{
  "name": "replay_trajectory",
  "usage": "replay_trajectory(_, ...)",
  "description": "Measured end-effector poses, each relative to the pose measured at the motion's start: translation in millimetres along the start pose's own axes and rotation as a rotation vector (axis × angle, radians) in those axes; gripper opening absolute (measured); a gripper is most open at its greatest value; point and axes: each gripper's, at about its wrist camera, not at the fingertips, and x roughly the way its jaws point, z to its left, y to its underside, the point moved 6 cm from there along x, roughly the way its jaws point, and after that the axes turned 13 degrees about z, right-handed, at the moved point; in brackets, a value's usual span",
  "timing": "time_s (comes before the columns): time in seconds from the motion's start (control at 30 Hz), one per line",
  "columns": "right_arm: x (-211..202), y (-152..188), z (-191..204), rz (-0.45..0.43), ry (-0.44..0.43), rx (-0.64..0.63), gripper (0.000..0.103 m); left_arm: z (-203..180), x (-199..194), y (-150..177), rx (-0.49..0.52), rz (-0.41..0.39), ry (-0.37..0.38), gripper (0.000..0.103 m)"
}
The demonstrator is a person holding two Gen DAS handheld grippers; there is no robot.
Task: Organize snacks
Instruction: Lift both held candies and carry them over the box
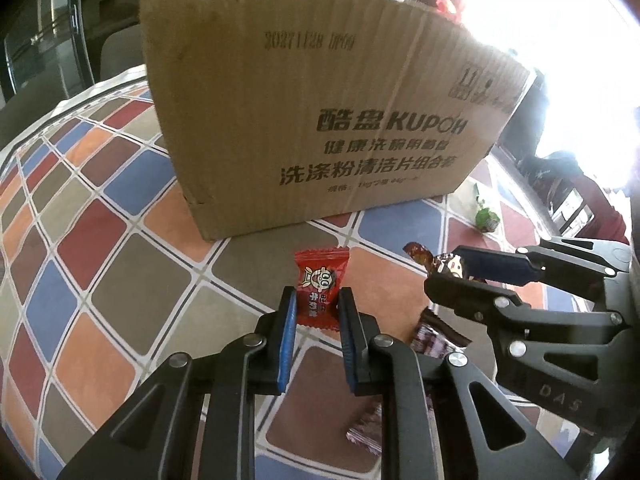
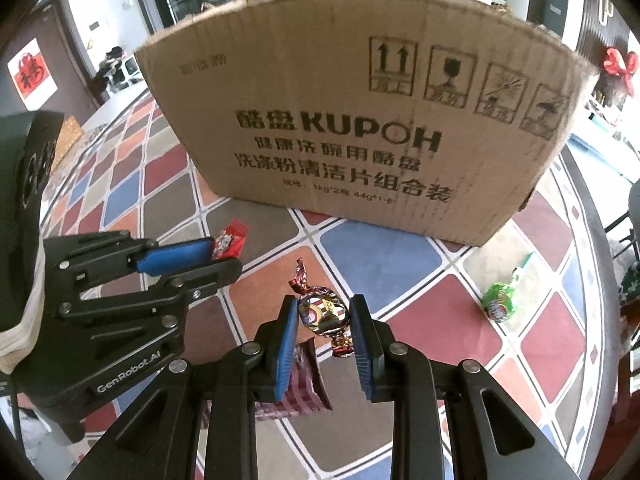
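My left gripper is shut on a red wrapped candy with a cartoon face, held above the tablecloth; it also shows in the right wrist view. My right gripper is shut on a shiny brown twist-wrapped chocolate, which also shows in the left wrist view. A large brown cardboard box printed KUPOH stands just ahead of both grippers, also in the right wrist view. Its inside is hidden.
A green wrapped lollipop lies on the checked tablecloth to the right, also in the left wrist view. A checked purple-red snack packet lies under my right gripper. Another wrapped snack lies below my left gripper.
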Motion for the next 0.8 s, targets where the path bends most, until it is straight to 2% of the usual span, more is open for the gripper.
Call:
replay_trajectory(0.37, -44.6, 5.5, -2.1, -0.098, -0.001, 0.021, 0.028, -3.7, -53.8, -0.6, -0.015, -0.104, 0.003, 0.021)
replay_trajectory(0.8, -115.4, -7.8, 1.3, -0.264, -0.003, 0.027, 0.028, -18.5, -120.6, -27.1, 0.02, -0.263, -0.009, 0.021)
